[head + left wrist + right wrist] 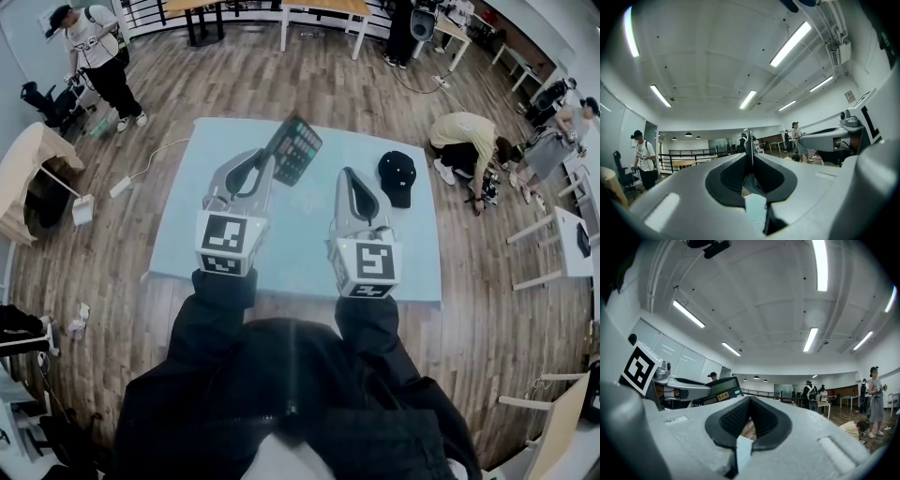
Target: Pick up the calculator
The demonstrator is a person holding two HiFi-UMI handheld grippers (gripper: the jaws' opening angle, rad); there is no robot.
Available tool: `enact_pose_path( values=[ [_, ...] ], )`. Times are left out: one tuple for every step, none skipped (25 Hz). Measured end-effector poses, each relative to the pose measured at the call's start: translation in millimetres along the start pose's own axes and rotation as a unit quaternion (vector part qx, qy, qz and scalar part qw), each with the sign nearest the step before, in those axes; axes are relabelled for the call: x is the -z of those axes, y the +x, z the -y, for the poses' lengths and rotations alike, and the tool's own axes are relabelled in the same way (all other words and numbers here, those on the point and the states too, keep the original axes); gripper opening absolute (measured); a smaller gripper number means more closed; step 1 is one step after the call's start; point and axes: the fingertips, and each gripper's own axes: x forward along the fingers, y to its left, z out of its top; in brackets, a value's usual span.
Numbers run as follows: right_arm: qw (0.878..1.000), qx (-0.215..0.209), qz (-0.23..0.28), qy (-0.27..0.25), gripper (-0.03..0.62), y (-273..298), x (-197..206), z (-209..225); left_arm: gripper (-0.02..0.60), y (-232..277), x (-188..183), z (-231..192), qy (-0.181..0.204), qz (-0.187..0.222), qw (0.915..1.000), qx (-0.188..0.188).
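Observation:
The calculator (294,148), dark with rows of coloured keys, hangs tilted in the air above the light blue table (309,244). My left gripper (272,161) is shut on its lower edge. In the left gripper view the calculator (750,140) shows edge-on as a thin dark blade clamped between the pads of the left gripper (750,157). From the right gripper view the calculator (723,391) shows its display, off to the left. My right gripper (345,176) hovers beside it over the table; its jaws (750,401) meet with nothing between them.
A black cap (397,176) lies on the table's right part. One person crouches on the wooden floor to the right (469,141) and another stands at the far left (98,56). Desks line the room's edges.

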Motion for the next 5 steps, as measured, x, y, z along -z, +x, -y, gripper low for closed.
enact_pose_path(
  values=[
    [1.0, 0.0, 0.0, 0.0, 0.0, -1.7, 1.0, -0.2, 0.048, -1.4, 2.2, 1.0, 0.002, -0.004, 1.0, 0.0],
    [1.0, 0.0, 0.001, 0.001, 0.0, -3.2, 2.1, -0.5, 0.048, -2.4, 3.6, 2.2, 0.003, -0.006, 1.0, 0.0],
    [1.0, 0.0, 0.001, 0.001, 0.0, -4.5, 3.2, -0.6, 0.048, -3.0, 4.4, 3.6, 0.003, -0.005, 1.0, 0.0],
    [1.0, 0.0, 0.001, 0.001, 0.0, -5.6, 4.4, -0.7, 0.048, -3.3, 4.8, 5.1, 0.003, -0.003, 1.0, 0.001],
    [1.0, 0.0, 0.001, 0.002, 0.0, -6.7, 5.5, -0.8, 0.048, -3.5, 5.2, 6.7, 0.002, -0.002, 1.0, 0.002]
  ],
)
